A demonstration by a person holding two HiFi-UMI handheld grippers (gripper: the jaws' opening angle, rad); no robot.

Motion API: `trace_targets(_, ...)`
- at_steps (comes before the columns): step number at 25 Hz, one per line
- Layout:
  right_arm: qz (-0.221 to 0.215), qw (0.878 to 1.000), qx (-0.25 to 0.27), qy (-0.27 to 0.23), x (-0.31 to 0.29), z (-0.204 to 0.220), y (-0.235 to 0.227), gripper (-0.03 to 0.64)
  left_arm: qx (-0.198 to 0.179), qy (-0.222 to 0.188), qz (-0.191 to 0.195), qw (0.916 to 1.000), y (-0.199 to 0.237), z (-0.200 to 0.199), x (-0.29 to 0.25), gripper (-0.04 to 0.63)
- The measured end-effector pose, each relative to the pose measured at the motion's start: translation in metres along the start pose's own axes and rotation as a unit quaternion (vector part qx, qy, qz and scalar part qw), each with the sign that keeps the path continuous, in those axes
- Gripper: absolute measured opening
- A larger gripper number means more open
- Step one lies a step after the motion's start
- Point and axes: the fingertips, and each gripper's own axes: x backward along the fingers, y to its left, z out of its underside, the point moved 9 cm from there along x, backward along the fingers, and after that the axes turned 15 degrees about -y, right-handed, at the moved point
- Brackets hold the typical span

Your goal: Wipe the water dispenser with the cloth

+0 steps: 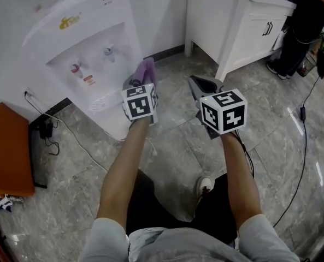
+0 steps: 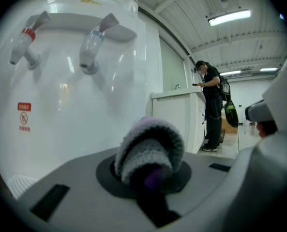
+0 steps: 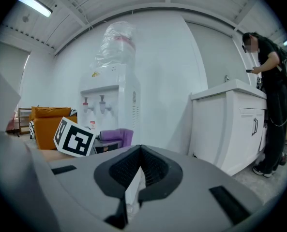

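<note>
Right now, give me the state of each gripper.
Left gripper: closed on the purple fuzzy cloth.
Right gripper: closed, holding nothing.

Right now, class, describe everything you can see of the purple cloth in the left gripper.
The cloth is purple, soft and fuzzy, like knitted or terry fabric, and looks greyish in the left gripper view. It is bunched into a folded wad, clamped between the jaws of the left gripper, its rounded fold sticking out past them. It is held in the air close to the front of the white water dispenser; whether it touches cannot be told.
</note>
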Motion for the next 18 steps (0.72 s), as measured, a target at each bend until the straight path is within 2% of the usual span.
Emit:
trace_targets(5,-0.017,1.000,0.005,0.005,-0.006,0.002,0.011,0.008,-0.013,-0.008,-0.009,0.9998,-0.001,0.018,0.004,0.054)
trace_targets(8,-0.020,1.000,0.010,0.006,-0.005,0.001,0.012,0.008,-0.025,-0.024,-0.005,0.9994,0.000,0.009,0.004,0.054)
trace_targets(14,-0.025,1.000,0.008,0.010,-0.008,0.005,0.017,0.008,-0.020,-0.105,-0.003,0.9943,0.005,-0.064,0.006,0.054)
trace_targets(16,-0.026,1.000,0.006,0.009,-0.009,0.004,0.018,0.008,-0.006,-0.127,0.007,0.9918,0.006,-0.091,0.004,0.054)
trace_targets(18,-0.028,1.000,0.002,0.006,-0.010,0.003,0.019,0.008,0.028,-0.136,0.018,0.9902,0.008,-0.109,0.003,0.054)
